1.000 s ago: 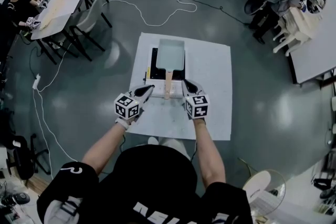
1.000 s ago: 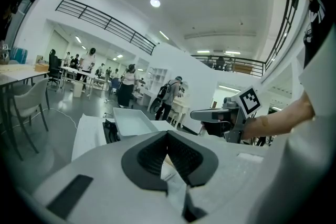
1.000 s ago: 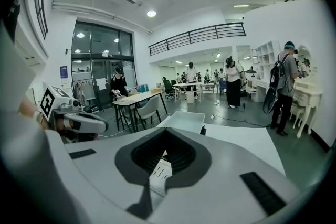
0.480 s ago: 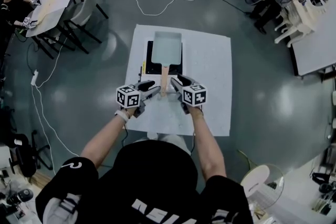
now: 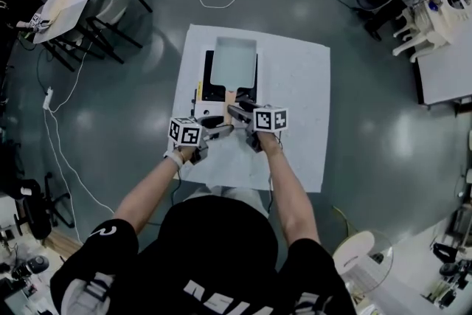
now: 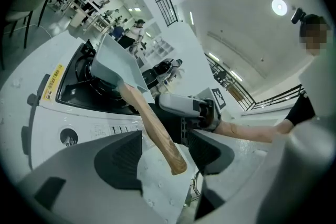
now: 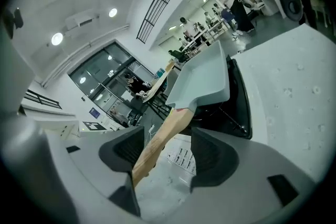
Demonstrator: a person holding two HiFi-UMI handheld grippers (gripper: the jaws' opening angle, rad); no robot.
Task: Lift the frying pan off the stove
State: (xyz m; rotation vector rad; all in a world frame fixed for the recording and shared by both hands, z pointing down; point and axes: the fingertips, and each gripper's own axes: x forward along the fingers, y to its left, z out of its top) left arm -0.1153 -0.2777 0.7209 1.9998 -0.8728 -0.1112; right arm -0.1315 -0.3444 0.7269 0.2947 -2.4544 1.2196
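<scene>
The frying pan point(image 5: 234, 59) sits on the stove point(image 5: 209, 90) in the upper middle of the head view, not yet lifted. Over the last second both tongs have come forward from the near part of the table to the pan's wooden handle point(image 5: 229, 101). They were shut then and are now opening wide. The left tongs point(image 6: 164, 150) and the right tongs point(image 7: 160, 150) each have the handle between their pads, neither pressing on it. The grasp looks set up, with closing probably next. Count: one pan, one handle, one stove, one white table point(image 5: 302, 114), two tongs.
</scene>
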